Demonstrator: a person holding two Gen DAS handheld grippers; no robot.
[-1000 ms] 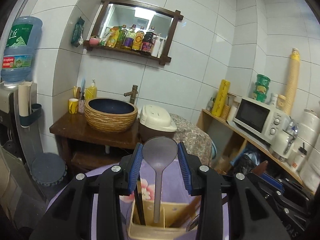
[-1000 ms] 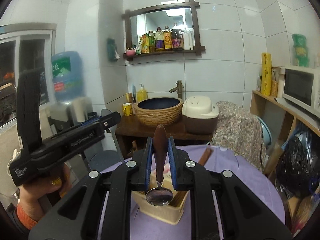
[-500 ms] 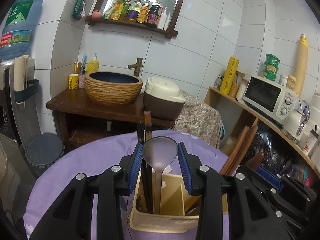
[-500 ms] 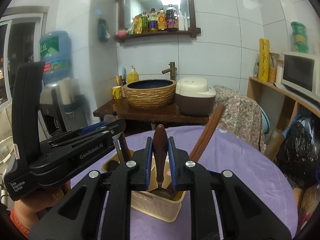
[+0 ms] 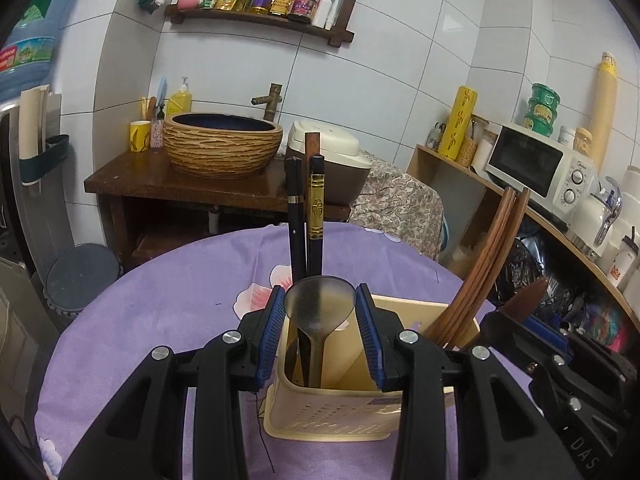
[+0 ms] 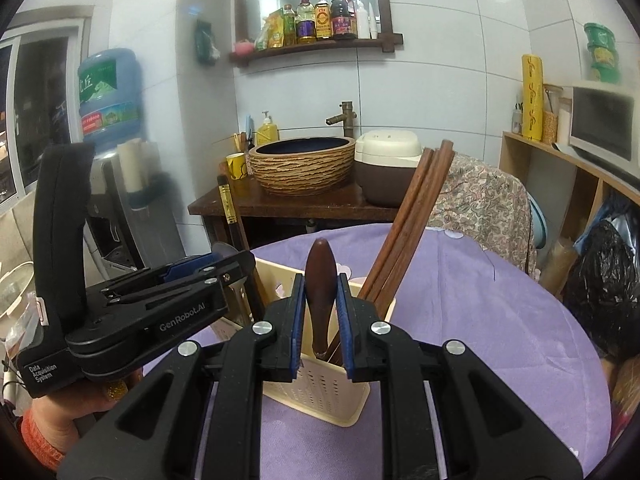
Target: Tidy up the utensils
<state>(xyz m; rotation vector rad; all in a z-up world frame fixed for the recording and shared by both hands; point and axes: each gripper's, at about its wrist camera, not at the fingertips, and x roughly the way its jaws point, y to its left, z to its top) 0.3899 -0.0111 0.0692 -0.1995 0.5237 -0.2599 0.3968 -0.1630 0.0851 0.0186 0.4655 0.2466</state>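
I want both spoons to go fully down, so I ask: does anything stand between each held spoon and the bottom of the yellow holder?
Nothing visible blocks them. The grey spoon already stands in the holder beside the black chopsticks; the brown-handled spoon enters near the brown chopsticks. The bottom is hidden.

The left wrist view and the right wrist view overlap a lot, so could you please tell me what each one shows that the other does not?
Only the left wrist view shows the left tongs gripping the grey spoon by its bowl. Only the right wrist view shows the right tongs clamped on the brown wooden handle, plus the person's hand. Both show the cream utensil holder, the brown chopsticks and the purple tablecloth.
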